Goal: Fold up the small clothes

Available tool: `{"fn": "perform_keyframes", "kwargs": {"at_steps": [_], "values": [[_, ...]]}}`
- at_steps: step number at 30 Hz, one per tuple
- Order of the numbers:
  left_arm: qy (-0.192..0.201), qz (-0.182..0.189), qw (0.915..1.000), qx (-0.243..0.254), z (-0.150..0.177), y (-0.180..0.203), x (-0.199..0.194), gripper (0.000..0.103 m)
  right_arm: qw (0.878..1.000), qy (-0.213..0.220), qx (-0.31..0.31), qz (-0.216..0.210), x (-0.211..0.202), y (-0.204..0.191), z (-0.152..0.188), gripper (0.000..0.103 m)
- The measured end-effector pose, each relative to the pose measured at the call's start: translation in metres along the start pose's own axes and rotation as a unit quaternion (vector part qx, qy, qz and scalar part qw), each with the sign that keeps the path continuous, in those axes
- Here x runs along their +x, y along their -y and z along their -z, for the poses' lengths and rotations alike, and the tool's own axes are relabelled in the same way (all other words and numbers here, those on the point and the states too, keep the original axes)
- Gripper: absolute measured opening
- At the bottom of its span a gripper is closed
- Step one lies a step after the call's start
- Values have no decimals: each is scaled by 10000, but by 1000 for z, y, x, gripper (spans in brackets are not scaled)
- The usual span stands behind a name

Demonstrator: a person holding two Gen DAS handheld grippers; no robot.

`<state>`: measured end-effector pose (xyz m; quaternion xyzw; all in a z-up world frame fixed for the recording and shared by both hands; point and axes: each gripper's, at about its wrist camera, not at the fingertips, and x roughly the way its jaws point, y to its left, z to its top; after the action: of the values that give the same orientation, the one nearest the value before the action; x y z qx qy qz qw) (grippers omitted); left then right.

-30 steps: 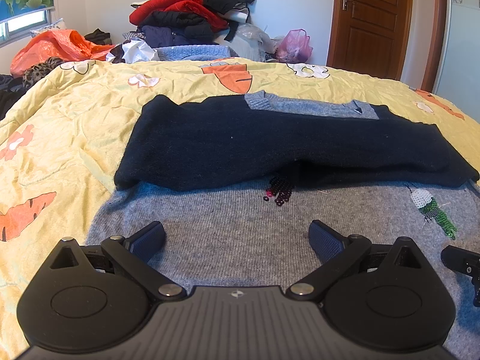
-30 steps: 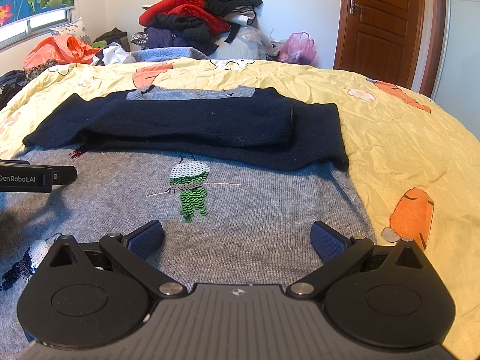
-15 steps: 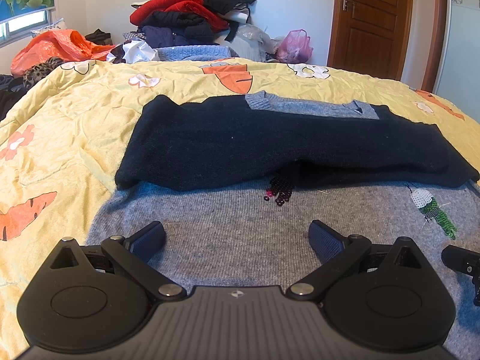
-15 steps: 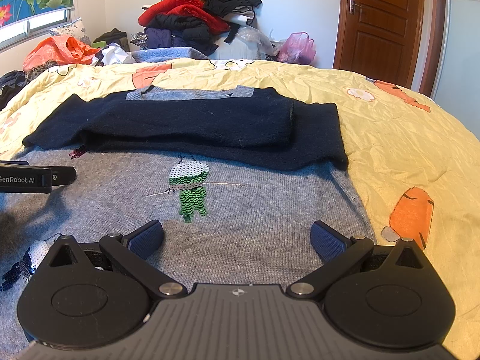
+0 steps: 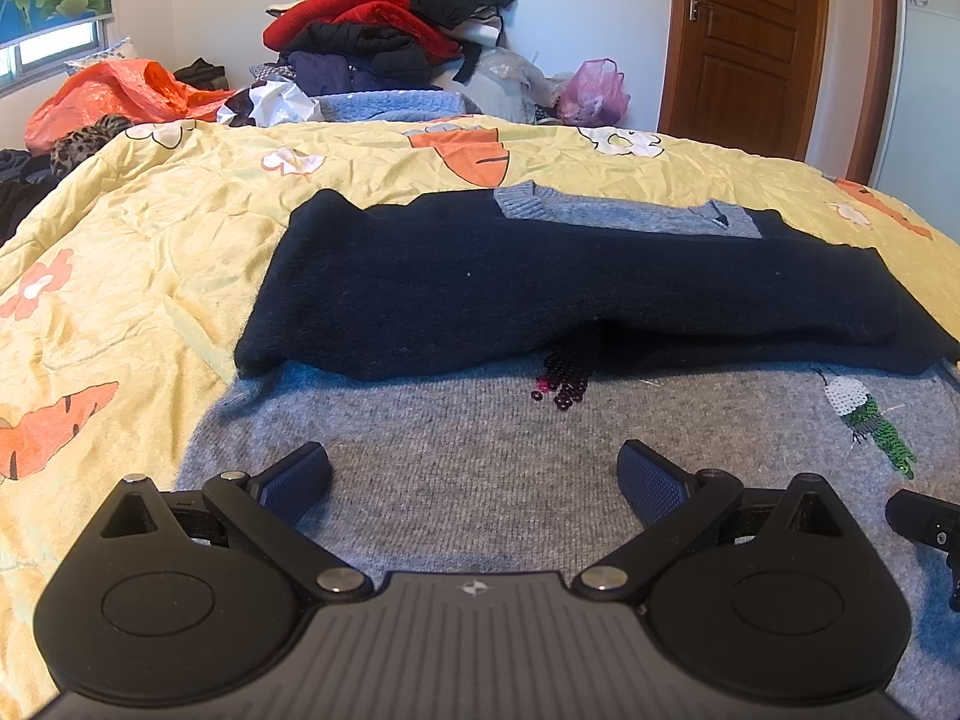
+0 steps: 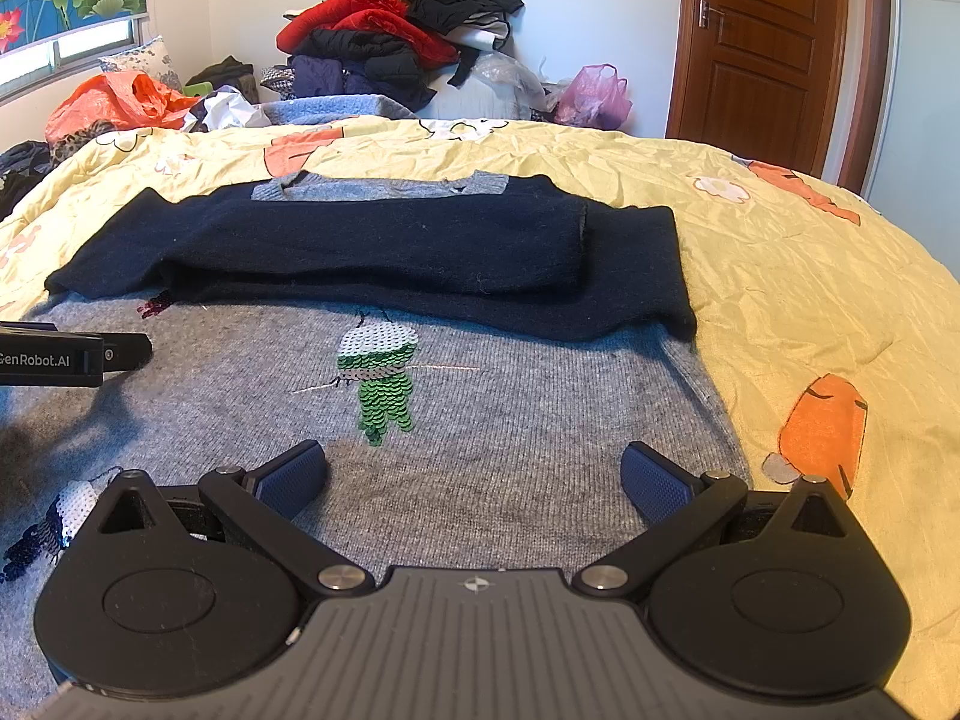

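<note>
A: Status on the fold?

B: Grey sweater lies flat on the bed, hem end toward the cameras. Both navy sleeves are already crossed over the chest, stacked one on the other just below the collar. So the sleeve step looks done.

A: Tools?

B: Left tool is spread wide and has hold of nothing, pads low over the grey knit near the hem. Right tool is the same: wide apart, empty, over the right half of the hem. Each one's tip shows at the edge of the other's view, so they sit side by side.

A: What's left?

B: My read: the body fold. Pinch the hem at both corners and bring it up over the sleeves, maybe once more after that. Can't tell whether the pads touch the fabric yet.

A: Anything in the way?

B: Sequin bird and the other sequin patches sit mid-body and may stiffen the crease. The clothes pile is at the far end of the bed, well apart from the sweater. One garment partway; judging by that pile, more to go.
</note>
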<state>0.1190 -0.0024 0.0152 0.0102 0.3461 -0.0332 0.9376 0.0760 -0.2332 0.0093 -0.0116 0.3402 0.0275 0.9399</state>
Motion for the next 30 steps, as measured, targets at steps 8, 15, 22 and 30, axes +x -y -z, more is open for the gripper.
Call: {"fn": "perform_keyframes", "kwargs": {"at_steps": [8, 15, 22, 30], "values": [[6, 16, 10000, -12, 2, -1, -2, 103, 10000, 21, 31, -36, -2, 3, 2, 103], [0, 29, 10000, -12, 1, 1, -1, 103, 9999, -30, -108, -60, -20, -1, 13, 103], [0, 15, 10000, -4, 1, 2, -1, 103, 10000, 17, -24, -40, -46, -2, 35, 103], [-46, -314, 9994, 102, 5, 6, -13, 103, 9998, -2, -55, -178, -39, 0, 30, 103]]}}
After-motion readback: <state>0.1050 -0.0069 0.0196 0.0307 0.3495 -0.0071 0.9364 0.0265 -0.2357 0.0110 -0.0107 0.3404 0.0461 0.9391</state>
